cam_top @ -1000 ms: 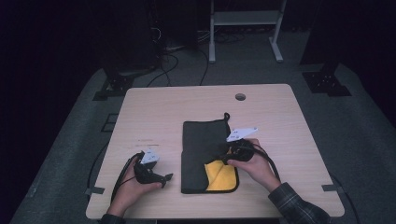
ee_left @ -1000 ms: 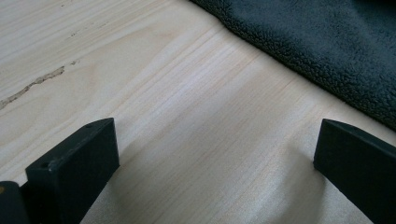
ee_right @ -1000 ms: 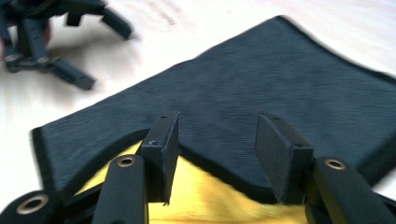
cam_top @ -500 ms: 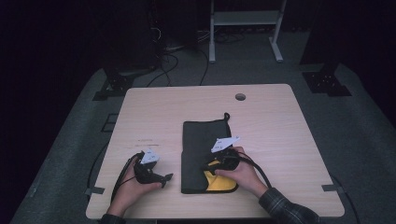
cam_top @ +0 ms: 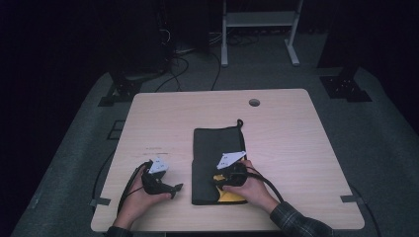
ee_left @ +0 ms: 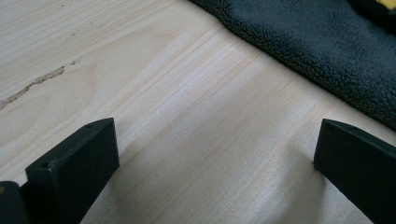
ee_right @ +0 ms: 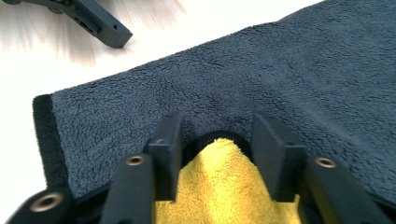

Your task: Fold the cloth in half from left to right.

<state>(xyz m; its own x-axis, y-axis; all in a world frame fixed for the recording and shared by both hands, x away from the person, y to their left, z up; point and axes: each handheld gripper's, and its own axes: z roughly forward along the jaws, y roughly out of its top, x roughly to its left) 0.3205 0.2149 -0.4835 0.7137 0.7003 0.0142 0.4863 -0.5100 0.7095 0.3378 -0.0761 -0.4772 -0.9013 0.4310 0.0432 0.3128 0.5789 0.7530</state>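
A dark grey towel [cam_top: 216,148] with a yellow underside lies on the wooden table [cam_top: 291,133], in front of the middle. Its near right corner is turned over, showing yellow [cam_top: 231,196]. My right gripper [cam_top: 220,180] is over that corner. In the right gripper view, this gripper [ee_right: 217,128] is shut on the folded corner, with yellow cloth [ee_right: 224,186] bulging between the jaws over the grey pile [ee_right: 289,70]. My left gripper [cam_top: 174,189] rests on bare wood left of the towel, open and empty [ee_left: 217,154], with the towel's edge [ee_left: 317,42] beyond it.
A round cable hole [cam_top: 254,102] sits near the table's far edge. The towel's hanging loop [cam_top: 239,122] points away from me. Behind the table, on the dark floor, are cables and a white stand [cam_top: 257,19]. The left gripper's jaw [ee_right: 100,21] crosses the right gripper view's top left.
My right gripper has moved left and toward me across the towel, carrying the yellow corner with it. The left gripper has stayed put.
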